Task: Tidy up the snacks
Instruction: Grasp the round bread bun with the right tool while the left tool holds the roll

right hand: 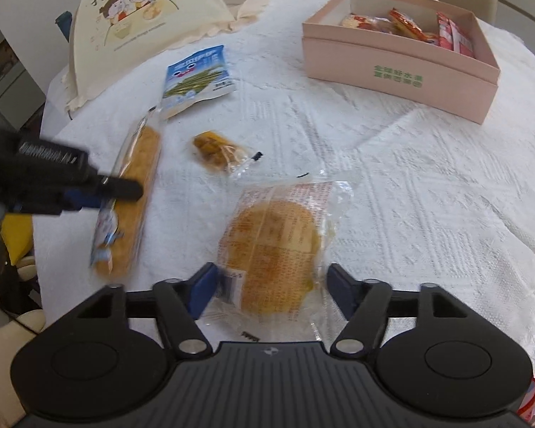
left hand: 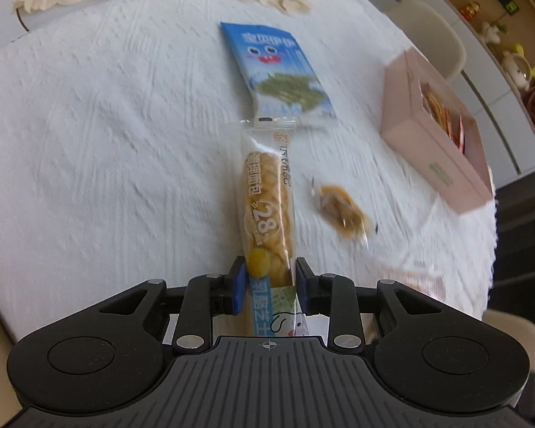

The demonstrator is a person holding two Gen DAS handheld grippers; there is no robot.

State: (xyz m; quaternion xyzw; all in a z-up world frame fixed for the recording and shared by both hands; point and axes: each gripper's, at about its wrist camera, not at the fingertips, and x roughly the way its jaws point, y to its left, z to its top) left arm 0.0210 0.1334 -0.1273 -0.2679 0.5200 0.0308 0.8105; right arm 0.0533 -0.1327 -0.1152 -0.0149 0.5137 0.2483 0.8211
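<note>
While both grippers work over the white tablecloth (right hand: pixel 392 164):
Left gripper (left hand: pixel 270 280): blue pads clamped on the long bread-stick packet (left hand: pixel 269 192), centre of its frame.
Right gripper (right hand: pixel 273 287): jaws apart, straddling the round cake packet (right hand: pixel 274 246) at lower centre; pads not pressing it.
Blue snack packet (right hand: pixel 196 75): flat, upper left of centre.
Small brown snack (right hand: pixel 217 151): mid-frame, between the packets.
Pink box (right hand: pixel 399 64): upper right, red-wrapped snacks (right hand: pixel 410 28) inside.
</note>
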